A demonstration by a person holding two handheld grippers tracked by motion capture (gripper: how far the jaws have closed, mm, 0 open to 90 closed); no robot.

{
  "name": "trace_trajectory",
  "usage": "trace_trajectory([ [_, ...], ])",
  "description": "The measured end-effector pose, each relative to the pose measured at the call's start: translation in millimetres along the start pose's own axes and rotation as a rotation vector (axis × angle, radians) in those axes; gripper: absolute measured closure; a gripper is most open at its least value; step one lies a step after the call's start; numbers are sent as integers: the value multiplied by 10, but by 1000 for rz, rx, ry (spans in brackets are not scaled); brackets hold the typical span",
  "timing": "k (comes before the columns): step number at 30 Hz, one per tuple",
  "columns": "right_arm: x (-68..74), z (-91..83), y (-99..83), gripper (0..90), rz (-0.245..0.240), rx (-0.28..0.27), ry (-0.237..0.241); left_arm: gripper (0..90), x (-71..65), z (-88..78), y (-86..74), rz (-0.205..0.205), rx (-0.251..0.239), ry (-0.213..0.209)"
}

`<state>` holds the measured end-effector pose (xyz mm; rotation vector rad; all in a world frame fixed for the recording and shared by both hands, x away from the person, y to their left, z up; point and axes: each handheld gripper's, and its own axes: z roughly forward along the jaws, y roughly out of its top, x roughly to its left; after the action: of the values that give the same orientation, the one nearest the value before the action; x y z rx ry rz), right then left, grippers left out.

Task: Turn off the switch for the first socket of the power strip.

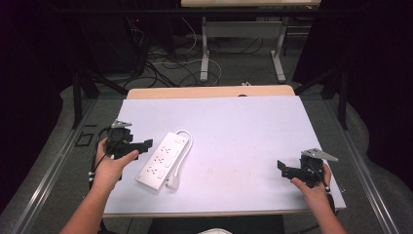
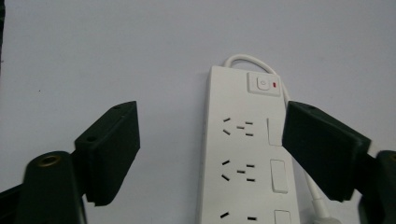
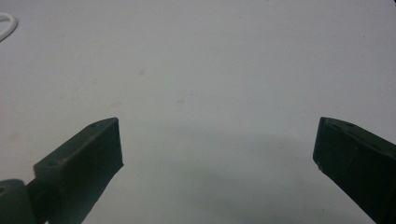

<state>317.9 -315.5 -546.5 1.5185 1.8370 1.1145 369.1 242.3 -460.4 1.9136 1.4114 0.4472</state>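
Observation:
A white power strip (image 1: 163,160) lies at an angle on the left part of the white table sheet (image 1: 243,126), its cord (image 1: 185,136) looping round the far end and its plug (image 1: 174,183) beside the near end. My left gripper (image 1: 145,144) is held just left of the strip, pointing at it, jaws open. In the left gripper view the power strip (image 2: 243,154) lies ahead between the wide-apart jaws of the left gripper (image 2: 212,116), untouched, and its switch (image 2: 264,84) shows a red mark. My right gripper (image 1: 282,167) rests at the right near corner, and in its own view the right gripper (image 3: 218,128) is open over bare sheet.
The sheet covers a wooden table whose far edge (image 1: 209,91) shows beyond it. Behind stand the legs of another table (image 1: 204,53) with cables (image 1: 160,68) on the floor. Dark curtains close off both sides.

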Motion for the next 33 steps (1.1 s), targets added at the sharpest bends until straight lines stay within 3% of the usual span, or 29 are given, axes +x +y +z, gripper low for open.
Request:
trace_trajectory([
  [3, -11, -8, 1, 7, -4, 1, 5, 148, 38, 10, -45, -27, -15, 5],
  [8, -18, -9, 0, 7, 9, 2, 2, 2, 94, 29, -121, -54, -40, -18],
  [21, -45, -32, -6, 7, 20, -2, -1, 2, 212, 101, -372, -74, -97, -11],
  [33, 4, -24, 4, 7, 11, -1, -1, 4, 296, 199, -656, -87, -112, -17],
])
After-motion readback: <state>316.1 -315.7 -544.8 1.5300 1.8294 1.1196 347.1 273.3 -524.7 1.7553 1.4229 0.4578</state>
